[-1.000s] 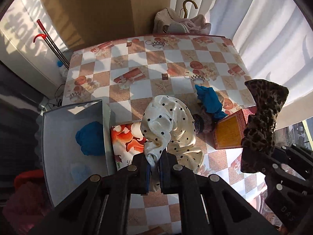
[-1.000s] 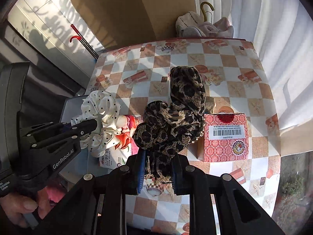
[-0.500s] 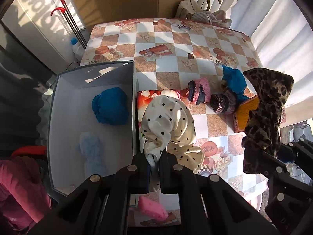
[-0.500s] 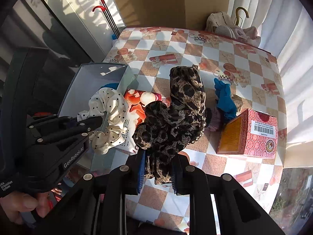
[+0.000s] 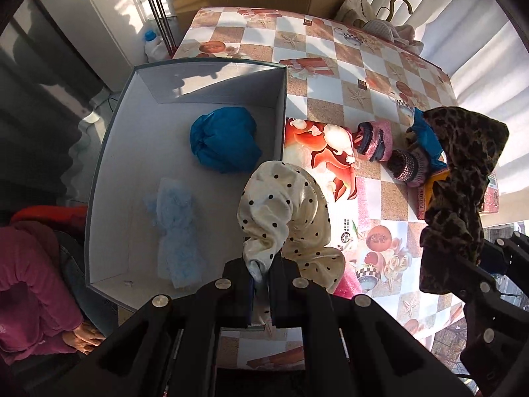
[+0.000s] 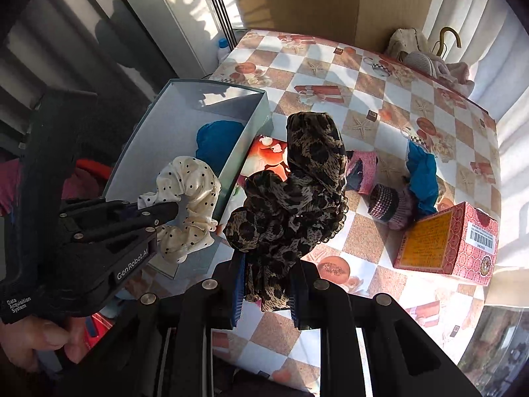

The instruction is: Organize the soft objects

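Counter point(image 5: 330, 99): checkered cloth, carrying an open grey box point(image 5: 109, 172) at its left edge.
Leopard scrunchie point(image 6: 297, 192): hanging above the counter, the right gripper point(image 6: 267, 284) jaws clamping it.
Polka-dot scrunchie point(image 5: 281, 211): dangling over the box's right wall, the left gripper point(image 5: 261, 284) jaws pinching it.

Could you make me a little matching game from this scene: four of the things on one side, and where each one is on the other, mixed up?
Things:
1. dotted scrunchie
2. leopard scrunchie
3. blue bundle
4. red carton

Places:
A. on the table
B. clamped in the right gripper
C. inside the grey box
D. clamped in the left gripper

Pairs: 1-D, 2-B, 3-C, 4-A
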{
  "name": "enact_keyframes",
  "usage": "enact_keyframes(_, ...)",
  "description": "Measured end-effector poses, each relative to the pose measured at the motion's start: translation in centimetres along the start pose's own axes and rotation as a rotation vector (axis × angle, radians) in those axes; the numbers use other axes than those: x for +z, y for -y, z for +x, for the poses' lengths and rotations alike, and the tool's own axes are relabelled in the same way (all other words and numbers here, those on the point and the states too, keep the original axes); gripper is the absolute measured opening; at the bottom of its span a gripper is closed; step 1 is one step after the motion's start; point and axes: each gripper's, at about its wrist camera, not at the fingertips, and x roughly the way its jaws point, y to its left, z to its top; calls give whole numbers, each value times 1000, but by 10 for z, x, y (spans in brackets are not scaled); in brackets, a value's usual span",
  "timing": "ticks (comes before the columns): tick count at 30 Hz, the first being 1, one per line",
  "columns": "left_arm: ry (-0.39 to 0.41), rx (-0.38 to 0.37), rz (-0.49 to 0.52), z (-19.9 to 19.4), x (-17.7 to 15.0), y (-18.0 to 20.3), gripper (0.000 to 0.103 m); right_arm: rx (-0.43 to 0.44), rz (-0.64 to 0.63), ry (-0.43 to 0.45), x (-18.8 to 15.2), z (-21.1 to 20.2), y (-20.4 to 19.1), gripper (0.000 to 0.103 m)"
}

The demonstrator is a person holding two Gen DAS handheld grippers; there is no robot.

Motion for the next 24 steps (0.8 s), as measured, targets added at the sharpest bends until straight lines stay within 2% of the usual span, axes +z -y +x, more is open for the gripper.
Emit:
enact_keyframes(12, -14, 44, -80, 5, -6, -43, 7, 46, -194, -29, 7, 15, -55, 23)
enact_keyframes(24, -42, 71, -153, 15, -17, -77, 8, 68, -251, -29, 24, 25, -76, 23)
